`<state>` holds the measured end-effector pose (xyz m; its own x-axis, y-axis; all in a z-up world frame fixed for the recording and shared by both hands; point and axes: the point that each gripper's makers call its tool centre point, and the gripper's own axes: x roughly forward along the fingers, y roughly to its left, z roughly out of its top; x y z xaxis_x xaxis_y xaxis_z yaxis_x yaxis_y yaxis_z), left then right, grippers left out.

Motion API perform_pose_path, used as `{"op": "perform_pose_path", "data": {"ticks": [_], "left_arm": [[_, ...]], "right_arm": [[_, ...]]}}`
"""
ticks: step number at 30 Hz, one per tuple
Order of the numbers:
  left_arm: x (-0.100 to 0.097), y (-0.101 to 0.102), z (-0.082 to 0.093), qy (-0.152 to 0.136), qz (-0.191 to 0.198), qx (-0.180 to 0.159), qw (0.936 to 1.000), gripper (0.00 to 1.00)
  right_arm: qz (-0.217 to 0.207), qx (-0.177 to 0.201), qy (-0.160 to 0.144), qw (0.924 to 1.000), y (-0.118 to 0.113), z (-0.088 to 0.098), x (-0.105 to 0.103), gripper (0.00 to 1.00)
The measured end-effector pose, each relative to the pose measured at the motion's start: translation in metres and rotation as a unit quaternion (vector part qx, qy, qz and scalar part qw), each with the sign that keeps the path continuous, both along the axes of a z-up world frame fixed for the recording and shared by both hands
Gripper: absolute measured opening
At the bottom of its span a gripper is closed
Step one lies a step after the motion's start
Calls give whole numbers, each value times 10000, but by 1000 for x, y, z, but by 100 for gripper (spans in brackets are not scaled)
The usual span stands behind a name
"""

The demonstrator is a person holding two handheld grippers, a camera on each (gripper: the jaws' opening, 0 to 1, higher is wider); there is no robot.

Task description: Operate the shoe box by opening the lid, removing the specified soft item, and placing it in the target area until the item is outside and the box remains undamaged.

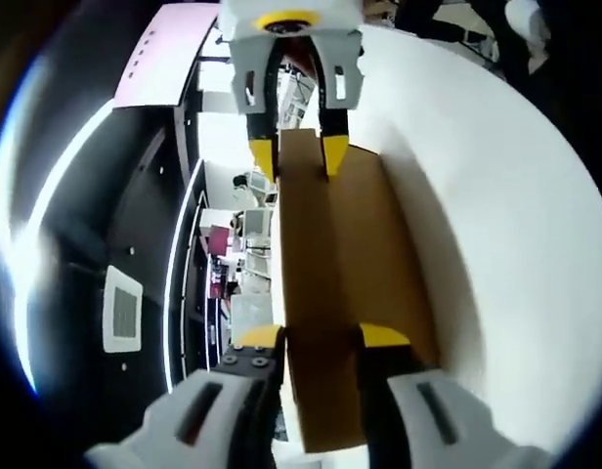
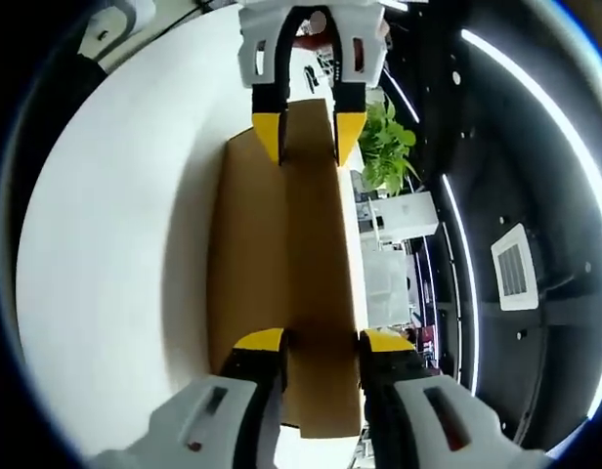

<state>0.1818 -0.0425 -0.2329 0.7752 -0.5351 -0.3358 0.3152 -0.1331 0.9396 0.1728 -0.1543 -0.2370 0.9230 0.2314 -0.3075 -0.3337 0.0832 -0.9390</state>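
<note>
We are holding the shoe box [image 1: 345, 293] on the white table [image 1: 516, 234], lengthwise between us: our left gripper [image 1: 321, 342] straddling one end, our right gripper [image 2: 321, 344] the opposite end. Both seem clamped on the cardboard edge, probably the lid, though contact is unclear.
</note>
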Motion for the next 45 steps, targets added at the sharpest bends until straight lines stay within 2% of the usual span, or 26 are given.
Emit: {"op": "perform_pose_path", "data": {"ticks": [2,7,8,10,11,13,19,24,29,45], "left_arm": [[-2,0,2,-116,88,50,9999,29],[1,1,-1,-141,154,120,9997,29],[1,2,1,-127,191,41,9997,29],[5,6,10,-156,426,-355,9983,32],[6,7,14,-213,440,-408,9980,34],[8,8,12,-240,391,-222,9987,34],[17,9,9,-363,464,-38,9983,31],[15,9,12,-280,478,-144,9984,31],[14,9,13,-225,452,-181,9986,31],[14,9,23,-138,367,-309,9988,30]], "right_arm": [[-47,12,-4,10000,1,2,1,28],[-43,-58,10,10000,0,1,3,28],[-40,-56,-7,10000,0,2,4,28],[-29,11,-41,10000,0,7,4,28],[-35,22,-50,10000,0,8,4,28],[-28,44,-87,9999,0,11,4,28],[-19,60,-178,9998,-1,18,3,27],[-20,24,-223,9997,-1,18,4,27],[56,-203,-335,9992,1,18,8,28],[56,-156,-307,9994,2,26,14,28]]}}
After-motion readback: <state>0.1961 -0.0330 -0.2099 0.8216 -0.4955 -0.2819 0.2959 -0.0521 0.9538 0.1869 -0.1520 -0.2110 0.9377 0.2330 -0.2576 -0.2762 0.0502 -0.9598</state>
